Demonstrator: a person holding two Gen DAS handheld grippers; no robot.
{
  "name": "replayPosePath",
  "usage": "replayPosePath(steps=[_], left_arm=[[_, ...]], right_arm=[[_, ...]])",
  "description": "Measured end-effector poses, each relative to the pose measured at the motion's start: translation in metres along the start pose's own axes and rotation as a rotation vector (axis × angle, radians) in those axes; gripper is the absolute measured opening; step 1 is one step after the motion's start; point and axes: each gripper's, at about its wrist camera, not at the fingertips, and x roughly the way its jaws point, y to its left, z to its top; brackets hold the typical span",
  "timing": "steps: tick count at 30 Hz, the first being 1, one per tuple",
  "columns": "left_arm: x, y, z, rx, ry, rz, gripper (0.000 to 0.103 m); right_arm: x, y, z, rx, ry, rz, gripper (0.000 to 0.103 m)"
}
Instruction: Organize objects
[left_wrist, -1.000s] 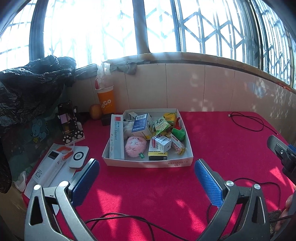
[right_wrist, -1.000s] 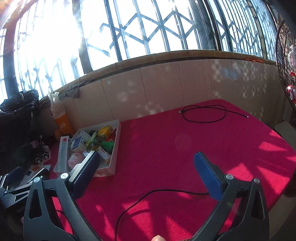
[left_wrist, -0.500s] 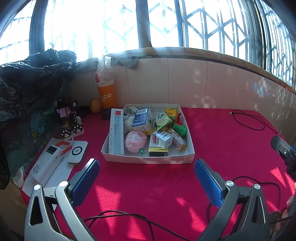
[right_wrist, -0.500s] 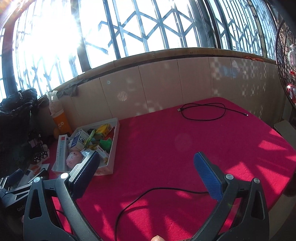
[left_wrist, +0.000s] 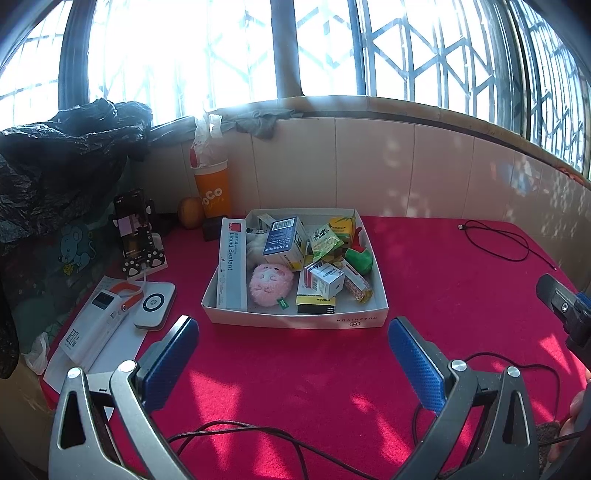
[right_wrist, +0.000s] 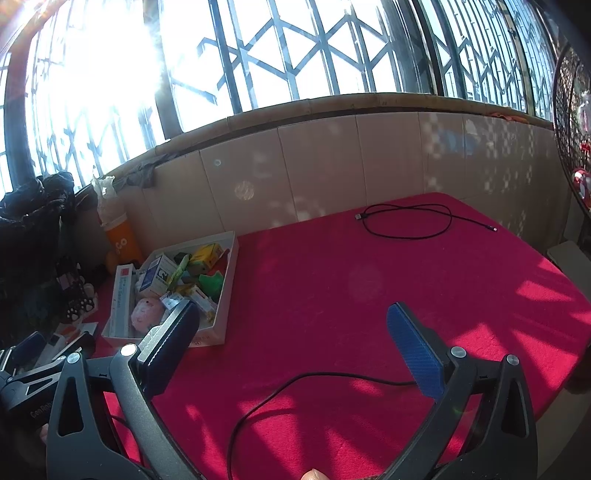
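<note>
A white cardboard box (left_wrist: 295, 320) sits on the red table, holding a long white sealant carton (left_wrist: 232, 273), a pink plush toy (left_wrist: 270, 284), a blue-and-white carton (left_wrist: 284, 242), a green toy (left_wrist: 359, 260) and several small packets. My left gripper (left_wrist: 291, 350) is open and empty, just in front of the box. My right gripper (right_wrist: 293, 341) is open and empty over the red cloth, right of the box (right_wrist: 218, 325). Part of the right gripper (left_wrist: 565, 310) shows at the left wrist view's right edge.
Left of the box lie a white power bank (left_wrist: 96, 325), a round white device (left_wrist: 155, 304) and a phone on a stand (left_wrist: 133, 232). An orange cup (left_wrist: 212, 188) and an orange fruit (left_wrist: 190, 218) stand behind. A black cable (right_wrist: 410, 221) lies far right. Black bags (left_wrist: 55, 158) pile at left.
Both grippers have risen and drawn back slightly, so the box sits a little farther away in both views. Both stay open and empty.
</note>
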Motion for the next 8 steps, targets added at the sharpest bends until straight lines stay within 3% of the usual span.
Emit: replayPosePath(steps=[8], left_arm=[[-0.004,-0.0037,-0.0005,0.01,-0.018,-0.019,0.103]], right_arm=[[0.0019,-0.0006,-0.0026,-0.006,0.011,0.004,0.103]])
